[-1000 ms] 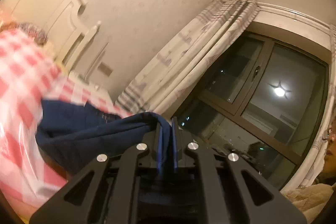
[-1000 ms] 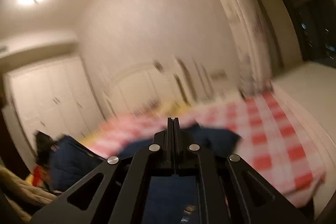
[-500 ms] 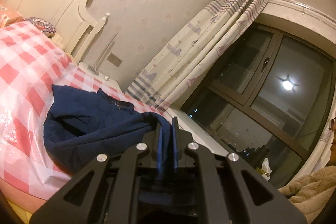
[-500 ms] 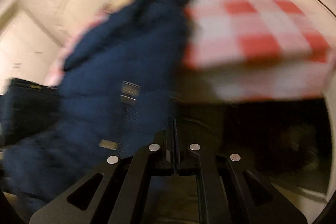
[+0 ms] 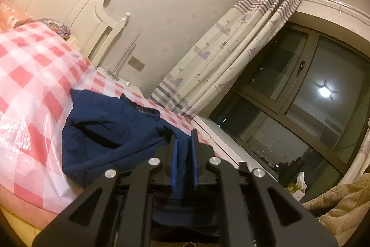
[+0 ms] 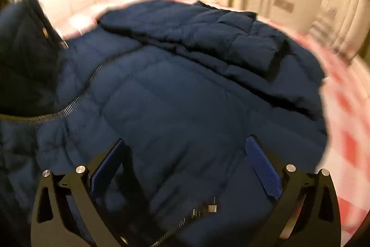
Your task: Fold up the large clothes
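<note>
- Left gripper (image 5: 183, 142) fingers pinch a fold of the navy jacket (image 6: 173, 96); keep it taut.
- Right gripper (image 6: 185, 154) fingers opening wide, nothing between; best grab the hem squarely.

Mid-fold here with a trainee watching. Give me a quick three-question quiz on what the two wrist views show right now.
1. True or false: the left gripper is clamped on a fold of the jacket.
2. Above the jacket, the right gripper is: A) shut on the zipper; B) spread wide, gripping nothing; C) holding a pillow.
3. What pattern is the bed cover under the jacket?

Key: 1 true; 2 B; 3 red and white checks.
</note>
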Tool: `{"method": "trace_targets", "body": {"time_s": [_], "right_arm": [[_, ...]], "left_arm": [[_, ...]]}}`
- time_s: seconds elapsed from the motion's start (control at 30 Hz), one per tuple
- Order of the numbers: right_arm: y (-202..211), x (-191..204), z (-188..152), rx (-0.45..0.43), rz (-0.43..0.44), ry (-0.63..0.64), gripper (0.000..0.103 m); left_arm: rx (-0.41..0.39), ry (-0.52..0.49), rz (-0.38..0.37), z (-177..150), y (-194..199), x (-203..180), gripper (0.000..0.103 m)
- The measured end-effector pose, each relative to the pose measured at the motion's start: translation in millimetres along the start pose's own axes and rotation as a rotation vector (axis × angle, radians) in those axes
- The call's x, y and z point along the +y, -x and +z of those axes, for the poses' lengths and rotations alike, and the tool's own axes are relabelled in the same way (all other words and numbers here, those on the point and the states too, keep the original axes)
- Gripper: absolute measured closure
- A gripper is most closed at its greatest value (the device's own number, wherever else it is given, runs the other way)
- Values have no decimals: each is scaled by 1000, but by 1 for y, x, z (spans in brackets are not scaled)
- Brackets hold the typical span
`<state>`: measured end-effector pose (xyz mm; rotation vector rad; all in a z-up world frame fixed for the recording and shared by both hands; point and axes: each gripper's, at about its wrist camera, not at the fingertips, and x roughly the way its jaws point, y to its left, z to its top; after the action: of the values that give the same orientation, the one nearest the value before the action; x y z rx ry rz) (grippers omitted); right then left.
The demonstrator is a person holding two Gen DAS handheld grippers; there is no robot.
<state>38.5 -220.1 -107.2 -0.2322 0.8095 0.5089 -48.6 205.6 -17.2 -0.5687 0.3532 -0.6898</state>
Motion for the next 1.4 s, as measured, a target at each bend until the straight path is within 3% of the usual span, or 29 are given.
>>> {"method": "trace_targets", "body": {"time_s": [0.1, 0.2, 0.27, 0.33, 0.37, 0.43, 0.5, 0.53, 0.63, 0.73, 0.87, 0.93, 1.03, 1.07, 1.13, 1.2, 1.23, 1.27, 1.3, 1.4], "right_arm": [[40, -19, -15, -29, 28, -147, 4], [67, -57, -54, 61, 23, -359, 4], [78, -77, -94, 161, 172, -557, 4], [82, -81, -131, 170, 374, -728, 4], [78, -75, -141, 174, 454, -772, 4], [69, -62, -152, 223, 526, -791, 6], [69, -46, -147, 164, 559, -734, 60], [76, -42, -140, 113, 515, -705, 70], [111, -37, -104, -38, 406, -584, 80], [141, -56, -54, -201, 402, -558, 83], [134, -106, 33, -320, 434, -610, 82], [97, -144, 71, -280, 474, -742, 82], [23, -183, 111, -169, 468, -895, 80], [-16, -179, 124, -131, 495, -969, 72], [-59, -204, 108, -79, 608, -1174, 53], [-73, -214, 98, -153, 723, -1265, 37], [-71, -221, 87, -241, 806, -1289, 25], [-64, -224, 80, -316, 862, -1290, 4], [-52, -229, 71, -382, 857, -1290, 4], [-21, -238, 70, -375, 596, -1176, 4]], "left_arm": [[9, 20, -6, -2, -4, 5, 92], [9, 16, -12, -1, -6, 4, 91], [9, 16, -17, -1, -7, 4, 91], [11, 13, -17, -1, -9, 3, 91], [12, 9, -15, -1, -10, 2, 91], [8, -1, -8, 0, -12, -1, 92], [-1, -29, 13, 2, -13, -7, 93], [-9, -48, 35, 3, -13, -12, 93], [-35, -61, 72, 9, -15, -18, 94], [-63, 0, 80, 31, -28, -8, 94], [-113, 106, 150, 83, -63, 31, 94], [-123, 171, 200, 111, -87, 59, 93], [-83, 207, 330, 143, -136, 105, 83], [-59, 227, 358, 148, -148, 118, 74], [6, 316, 423, 152, -174, 160, 65], [11, 411, 439, 151, -176, 197, 53], [2, 444, 434, 152, -171, 210, 49], [-10, 457, 435, 154, -163, 219, 42], [-17, 448, 442, 156, -157, 223, 37], [8, 358, 469, 164, -149, 226, 25]]}}
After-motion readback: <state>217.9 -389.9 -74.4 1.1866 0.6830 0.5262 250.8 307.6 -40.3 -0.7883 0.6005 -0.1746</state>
